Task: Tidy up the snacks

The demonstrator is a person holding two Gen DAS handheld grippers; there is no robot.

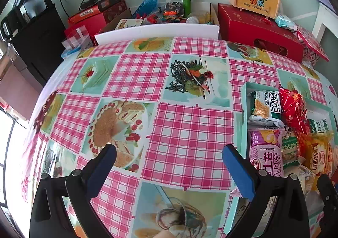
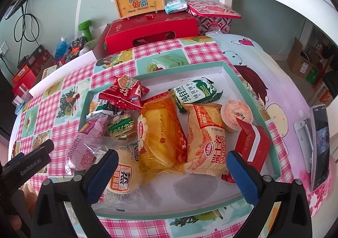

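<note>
So here's where we're at with the snack sorting. Pretty much everything sits in the teal tray on the checked tablecloth, toward the table's right side. We count the orange bread pack in the middle, the yellow swiss roll touching its right side, the purple roll at the tray's left edge, a green biscuit pack near the far edge, a red crinkly bag at the far left corner, plus a jelly cup and a small red box on the right.

Our left gripper is spread wide over bare cloth just beside the tray, nothing in it. The right gripper is also wide open above the tray's near edge, gripping nothing.

No loose snacks on the cloth that we can see, so collecting looks basically done. What's left, we'd guess, is tidying: the packs overlap in a heap on the left half.
</note>
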